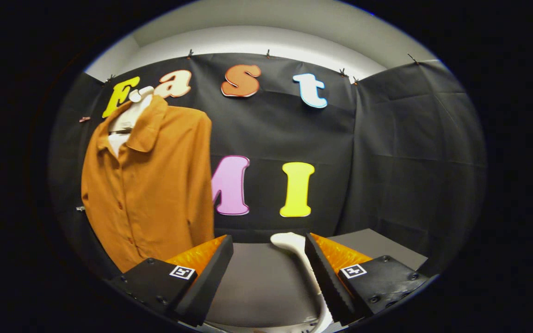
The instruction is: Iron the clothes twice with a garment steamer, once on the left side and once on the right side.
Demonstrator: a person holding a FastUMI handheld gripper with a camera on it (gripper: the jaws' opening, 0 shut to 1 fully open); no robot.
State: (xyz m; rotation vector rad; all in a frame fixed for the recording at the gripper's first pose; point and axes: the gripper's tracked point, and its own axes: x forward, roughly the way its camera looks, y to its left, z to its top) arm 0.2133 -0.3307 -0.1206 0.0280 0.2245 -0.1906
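Grey table (257, 282); gripper (269, 254) fingers wide apart, steamer (301, 259) against right finger.

Black cloth walls (387, 152) clipped beneath a white ceiling (266, 37); a grey, perhaps tabletop, surface (257, 273) below.

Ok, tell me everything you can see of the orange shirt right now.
The orange shirt hangs upright on a white mannequin form, beyond and to the left of the gripper, against the black booth wall. It looks like matte woven cloth, with a folded collar open at the neck and a buttoned front placket. One sleeve hangs straight down. The open fingers are not touching it.
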